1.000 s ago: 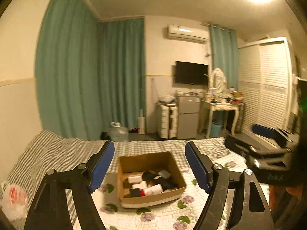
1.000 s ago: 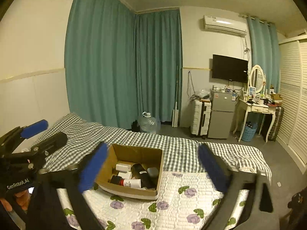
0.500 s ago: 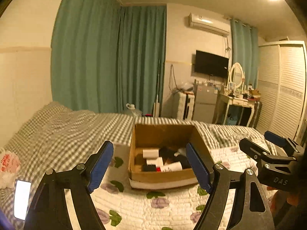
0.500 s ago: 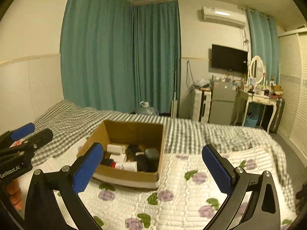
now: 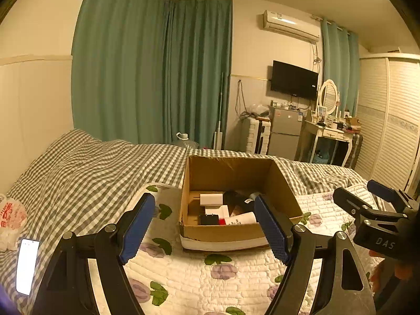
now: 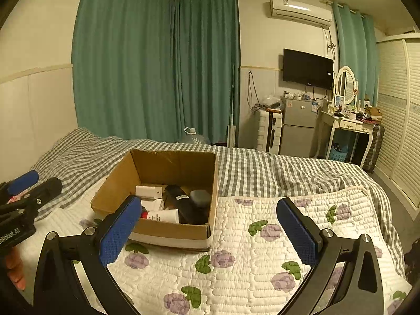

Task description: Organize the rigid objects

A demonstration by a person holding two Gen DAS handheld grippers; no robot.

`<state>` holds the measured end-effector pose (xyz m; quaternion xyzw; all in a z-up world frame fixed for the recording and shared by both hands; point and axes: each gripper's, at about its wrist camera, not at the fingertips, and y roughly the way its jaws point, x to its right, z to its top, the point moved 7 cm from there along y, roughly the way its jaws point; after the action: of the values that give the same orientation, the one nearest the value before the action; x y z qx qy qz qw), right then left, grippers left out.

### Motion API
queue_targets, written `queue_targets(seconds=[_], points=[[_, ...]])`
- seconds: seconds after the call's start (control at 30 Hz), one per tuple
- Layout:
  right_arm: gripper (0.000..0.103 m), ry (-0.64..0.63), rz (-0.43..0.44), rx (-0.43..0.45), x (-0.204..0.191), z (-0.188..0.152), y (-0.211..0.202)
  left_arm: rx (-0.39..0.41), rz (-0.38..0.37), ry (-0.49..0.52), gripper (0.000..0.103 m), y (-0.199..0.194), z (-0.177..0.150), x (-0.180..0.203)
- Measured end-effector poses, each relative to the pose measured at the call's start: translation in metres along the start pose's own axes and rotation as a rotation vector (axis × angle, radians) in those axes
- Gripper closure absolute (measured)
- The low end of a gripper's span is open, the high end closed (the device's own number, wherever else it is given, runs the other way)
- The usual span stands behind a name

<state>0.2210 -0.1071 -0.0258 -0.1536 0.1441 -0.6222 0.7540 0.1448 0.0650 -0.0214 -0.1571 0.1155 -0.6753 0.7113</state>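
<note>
- Left wrist view: I count one cardboard box [image 5: 231, 232] sitting on the flowered quilt [image 5: 210, 283] of the bed, open at the top, its long sides running away from me toward the curtains
- Inside it I can make out about five things: a white block [image 5: 210, 199] at the back left, a second white box [image 5: 216, 210] in front of it, a small black box [image 5: 209, 219] nearest me, a white tube [image 5: 241, 218] with a red end lying on its side with its long axis left to right, and a dark bottle [image 5: 236, 198] behind that; the pile is too crowded for a firmer count
- My left hand-held gripper [image 5: 204, 227] is spread wide with nothing between its blue pads; it hovers short of the box, the box showing in the gap
- My right hand-held gripper [image 5: 367, 197] shows at the right edge, above the quilt and apart from the box
- One lit phone [image 5: 26, 269] and one crumpled plastic bag [image 5: 11, 218] lie on the checked sheet at far left
- Right wrist view: the same single box [image 6: 173, 232] is left of centre, one corner toward me
- Here I count one white block [image 6: 148, 191], one white box [image 6: 152, 204], one white tube [image 6: 165, 215] lying red cap to the left, one black bottle [image 6: 181, 204] lying with its length running from back to front, and one grey case [image 6: 200, 197] against the right wall
- My right hand-held gripper [image 6: 208, 232] is spread wide and holds nothing, poised over the quilt [image 6: 262, 275] beside the box
- My left hand-held gripper [image 6: 34, 183] pokes in at the left edge, touching nothing; from this side I cannot tell its gap
</note>
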Motion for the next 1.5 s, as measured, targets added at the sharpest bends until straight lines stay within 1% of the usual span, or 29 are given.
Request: queue_targets(seconds=[0.83, 1.07, 1.2, 1.5], points=[[0.000, 0.030, 0.000, -0.011, -0.0021, -0.0016, 0.0001, -0.036, 0.016, 0.015, 0.022, 0.0066, -0.0058, 0.0031], [0.000, 0.035, -0.007, -0.018, -0.0024, -0.0038, 0.0020, -0.031, 0.022, 0.033, 0.022, 0.0080, -0.0061, 0.0052], [0.000, 0.033, -0.004, -0.019, -0.0032, -0.0042, 0.0014, -0.017, 0.037, 0.036, 0.022, 0.0069, -0.0063, 0.0048], [0.000, 0.033, -0.006, -0.027, -0.0032, -0.0061, 0.0025, -0.019, 0.029, 0.034, 0.022, 0.0051, -0.0070, 0.0061]])
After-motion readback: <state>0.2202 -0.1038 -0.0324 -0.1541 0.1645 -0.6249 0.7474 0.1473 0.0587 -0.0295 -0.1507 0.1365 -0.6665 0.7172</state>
